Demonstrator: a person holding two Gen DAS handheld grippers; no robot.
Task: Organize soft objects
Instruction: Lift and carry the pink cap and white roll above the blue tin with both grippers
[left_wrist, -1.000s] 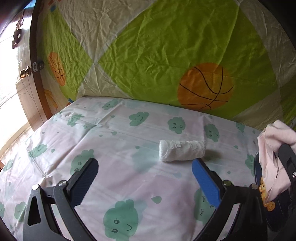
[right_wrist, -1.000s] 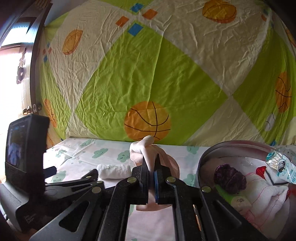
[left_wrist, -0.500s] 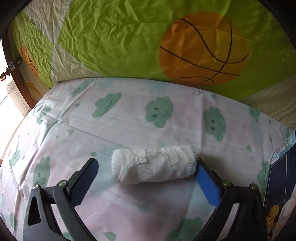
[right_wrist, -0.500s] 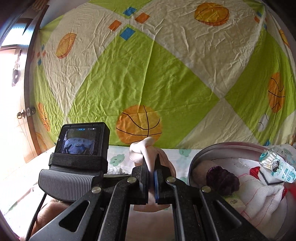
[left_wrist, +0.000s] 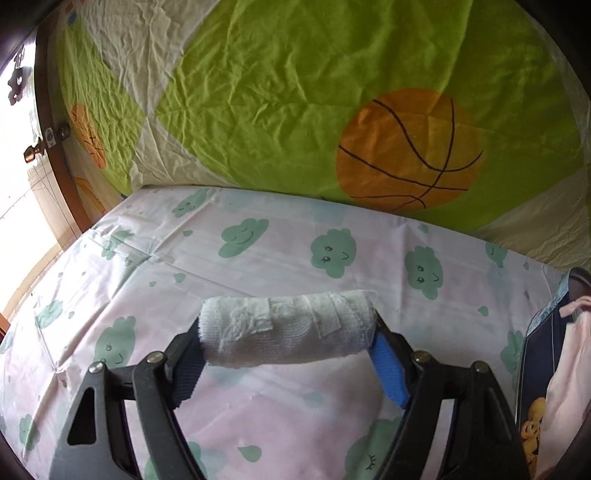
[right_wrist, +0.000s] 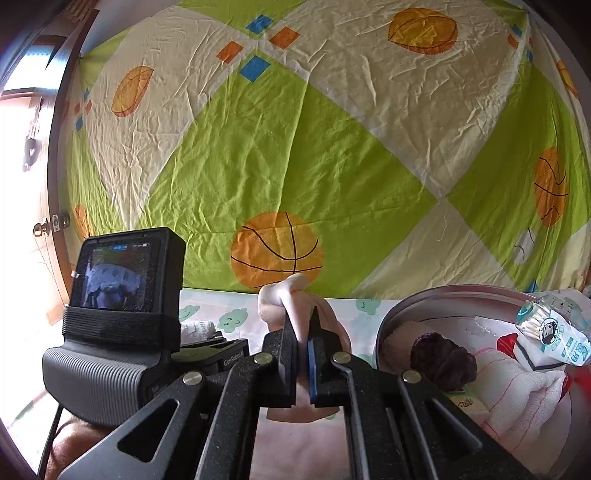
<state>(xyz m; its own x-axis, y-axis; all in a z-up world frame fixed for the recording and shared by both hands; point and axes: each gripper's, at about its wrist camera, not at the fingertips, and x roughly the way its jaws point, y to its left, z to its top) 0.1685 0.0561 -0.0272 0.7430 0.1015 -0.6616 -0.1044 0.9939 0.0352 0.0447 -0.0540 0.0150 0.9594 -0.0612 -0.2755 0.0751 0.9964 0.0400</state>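
Left gripper (left_wrist: 288, 341) now brackets the rolled white cloth (left_wrist: 286, 334) end to end: a second ago the roll lay ahead of the fully spread fingers, off toward the right one, with clear sheet between; half a second ago it sat between them with a gap at the left end. Now the jaws are closing, the roll lies crosswise between them, and each end meets a pad as far as this view shows; whether the pads press in yet I cannot tell. The roll rests on the cloud-print sheet (left_wrist: 332, 236), about mid-surface, well short of the far edge where the green basketball-print cloth (left_wrist: 295, 110) hangs. The left view has drawn nearer to the roll across the three frames. At the right edge of the left view, part of a dark bag (left_wrist: 535, 369) with pink fabric inside is visible. Right gripper (right_wrist: 302, 339): unchanged over the second, jaws fully together, pinching a fold of the pink garment (right_wrist: 291, 295) that stands up above the fingertips. In the right view the left gripper's body with its small screen (right_wrist: 118, 273) sits at left, further in and higher in the frame than a second ago. The round basin (right_wrist: 443, 291) at the right edge of the surface holds a purple soft item (right_wrist: 443, 360), white folded cloth (right_wrist: 517, 391) and a printed packet (right_wrist: 554, 328), same as before.
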